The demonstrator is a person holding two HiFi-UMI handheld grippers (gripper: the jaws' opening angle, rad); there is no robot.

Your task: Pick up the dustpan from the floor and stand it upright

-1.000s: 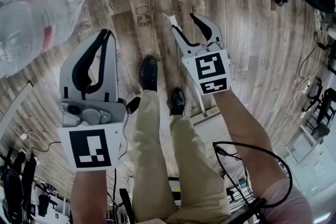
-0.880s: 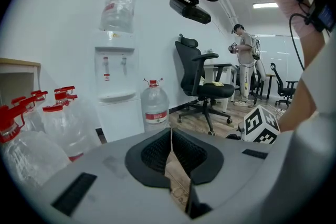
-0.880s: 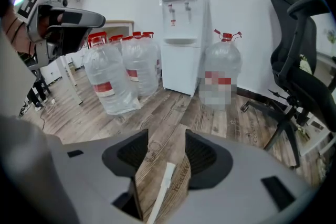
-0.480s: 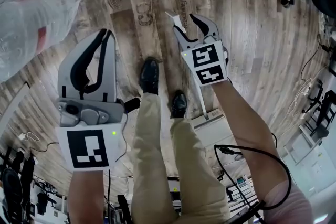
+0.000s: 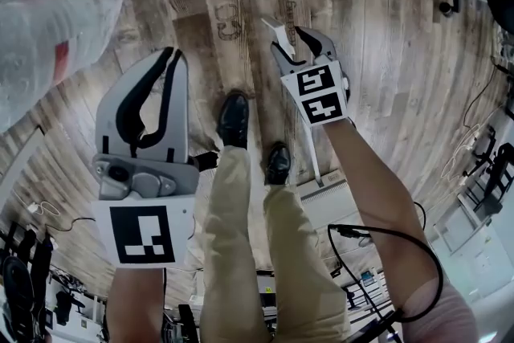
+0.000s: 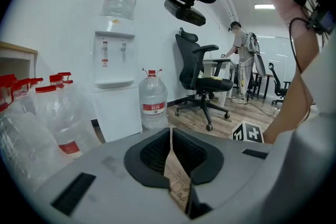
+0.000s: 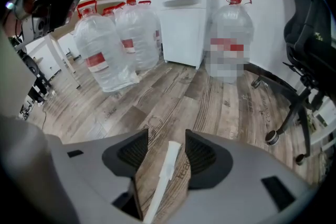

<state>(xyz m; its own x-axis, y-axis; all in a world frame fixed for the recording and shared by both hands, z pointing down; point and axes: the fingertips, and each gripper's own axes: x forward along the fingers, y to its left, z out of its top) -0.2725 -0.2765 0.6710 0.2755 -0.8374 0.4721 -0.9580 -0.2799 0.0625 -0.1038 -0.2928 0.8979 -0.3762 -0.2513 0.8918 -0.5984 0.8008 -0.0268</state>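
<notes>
Wood-plank floor [image 5: 385, 92], white wall [image 6: 63, 8], office chair [image 6: 202, 76]

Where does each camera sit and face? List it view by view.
Head view: on the head, steeply down at the floor; shows legs, arms, left hand-held gripper, right hand-held gripper.
Left gripper view: on that gripper, toward a water dispenser; jaws shut, an arm at right.
Right gripper view: on that gripper, toward floor and dispenser; jaws open around the dustpan handle.
Shared: both gripper views show the dispenser.
</notes>
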